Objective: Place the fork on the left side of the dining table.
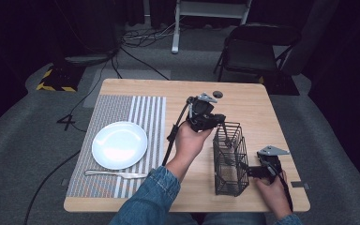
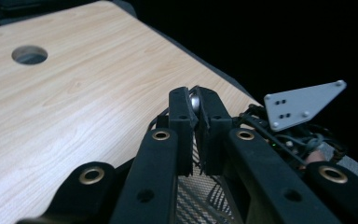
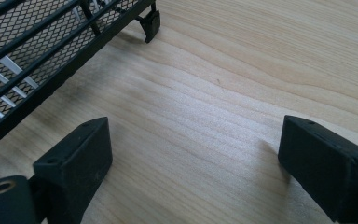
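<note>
A black wire-mesh basket (image 1: 228, 159) stands on the right half of the wooden table (image 1: 258, 108). My left gripper (image 1: 217, 120) hovers over the basket's far end, shut on a thin silver utensil (image 2: 195, 101); just its tip shows between the jaws, so I cannot tell what kind it is. The basket's mesh (image 2: 200, 200) lies below those jaws. My right gripper (image 1: 246, 169) rests low beside the basket's right side, near the front. Its jaws stand wide open over bare wood (image 3: 193, 149), with nothing between them. The basket's wall (image 3: 37, 51) is at their left.
A white plate (image 1: 119, 144) sits on a striped placemat (image 1: 145, 112) at the left, with a table knife (image 1: 115, 174) in front of it. A round hole (image 1: 218, 94) pierces the table's far side. A folding chair (image 1: 255, 47) stands beyond the table.
</note>
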Demonstrator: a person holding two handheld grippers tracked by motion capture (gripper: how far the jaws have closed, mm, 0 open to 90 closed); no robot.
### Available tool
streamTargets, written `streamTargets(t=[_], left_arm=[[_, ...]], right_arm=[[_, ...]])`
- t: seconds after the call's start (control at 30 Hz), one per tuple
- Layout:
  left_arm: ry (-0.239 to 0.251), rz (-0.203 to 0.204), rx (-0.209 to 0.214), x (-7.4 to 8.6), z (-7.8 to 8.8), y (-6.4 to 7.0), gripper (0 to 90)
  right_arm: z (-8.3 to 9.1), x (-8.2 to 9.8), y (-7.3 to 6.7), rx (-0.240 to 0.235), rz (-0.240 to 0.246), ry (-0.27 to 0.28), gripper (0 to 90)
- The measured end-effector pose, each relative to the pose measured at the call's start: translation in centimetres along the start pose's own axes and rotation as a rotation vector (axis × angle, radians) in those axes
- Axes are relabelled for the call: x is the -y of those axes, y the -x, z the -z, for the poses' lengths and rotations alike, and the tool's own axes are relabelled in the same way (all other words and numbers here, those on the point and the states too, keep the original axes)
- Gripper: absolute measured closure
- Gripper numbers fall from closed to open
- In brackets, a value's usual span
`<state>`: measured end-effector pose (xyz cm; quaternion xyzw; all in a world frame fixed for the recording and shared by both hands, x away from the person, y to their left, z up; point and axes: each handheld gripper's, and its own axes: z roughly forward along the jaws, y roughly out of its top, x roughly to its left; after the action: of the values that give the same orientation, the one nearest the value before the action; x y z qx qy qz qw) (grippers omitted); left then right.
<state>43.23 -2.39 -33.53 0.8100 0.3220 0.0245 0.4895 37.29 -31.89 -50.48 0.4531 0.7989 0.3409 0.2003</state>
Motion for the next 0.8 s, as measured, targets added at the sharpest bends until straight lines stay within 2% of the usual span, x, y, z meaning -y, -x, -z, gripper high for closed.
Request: streamTargets(t=[0.03,0.07,0.33,0.47,0.53,0.8], left_arm=[[0.0,0.0,0.0,0.0,0.0,0.0,85.9],[0.004,-0.026,-0.006,-0.4,0.6,0.5,85.9],[-0.005,-0.085,-0.018,-1.6,2.4,1.4,85.9],[0.008,-0.096,-0.018,-2.0,3.4,1.7,85.9],[0.024,-0.111,-0.026,-2.4,4.5,2.0,85.9],[0.05,-0.123,-0.043,-3.1,7.0,2.1,85.9]], right_arm=[[0.0,0.0,0.0,0.0,0.0,0.0,9.7],[0.0,0.0,0.0,0.0,0.0,0.0,9.7],[0.0,0.0,0.0,0.0,-0.001,0.0,9.7],[0.0,0.0,0.0,0.0,0.0,0.0,9.7],[0.0,0.0,0.0,0.0,0.0,0.0,9.7],[0.0,0.0,-0.1,0.009,-0.007,0.002,10.3]])
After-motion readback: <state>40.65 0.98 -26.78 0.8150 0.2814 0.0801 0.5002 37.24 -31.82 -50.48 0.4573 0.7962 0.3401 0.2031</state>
